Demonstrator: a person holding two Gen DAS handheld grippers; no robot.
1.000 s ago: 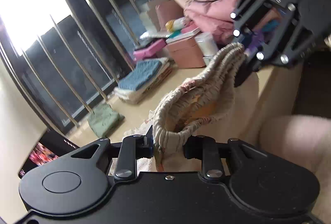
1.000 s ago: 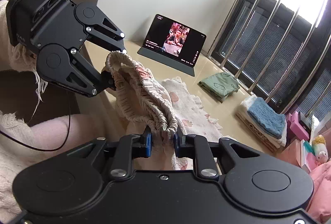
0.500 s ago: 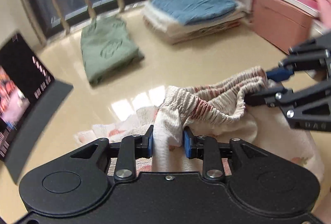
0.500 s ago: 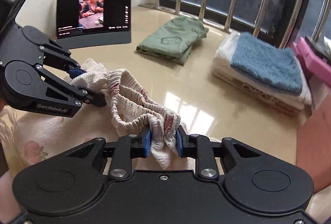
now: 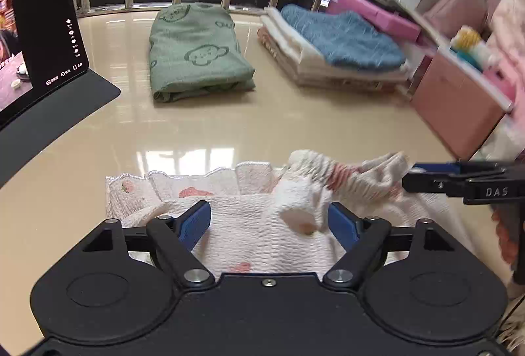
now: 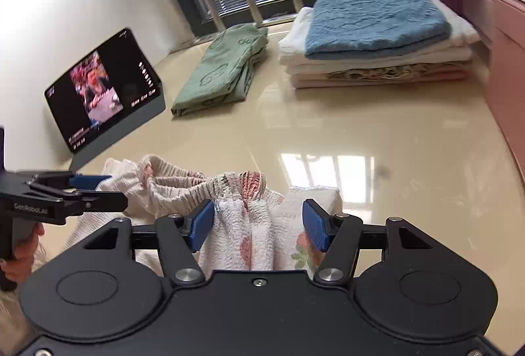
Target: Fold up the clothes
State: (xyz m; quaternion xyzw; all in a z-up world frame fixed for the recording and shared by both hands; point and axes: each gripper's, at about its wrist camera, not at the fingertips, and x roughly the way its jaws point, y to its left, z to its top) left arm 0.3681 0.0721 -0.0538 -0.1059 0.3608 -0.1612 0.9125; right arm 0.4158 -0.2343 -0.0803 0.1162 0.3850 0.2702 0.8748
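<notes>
Both grippers spread wide over garment on worktop.

The cream crinkled garment with pink floral print [image 5: 262, 224] lies on the near edge of the glossy beige worktop [image 5: 262, 126]. Left gripper [image 5: 269, 221] and right gripper [image 6: 257, 223] each have fingers wide apart, gripping nothing; cloth lies loosely between them, its gathered waistband [image 6: 203, 183] just beyond the blue pads.

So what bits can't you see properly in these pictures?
- Near part of the floral garment: hidden under the left hand-held gripper body, left wrist view.
- Tablet: cut off by the left edge there; its picture is blurred in the right wrist view.
- Things on the pink boxes: blurred, left wrist view.
- Lower layers of the folded stack: only edges show under the blue towel.
</notes>
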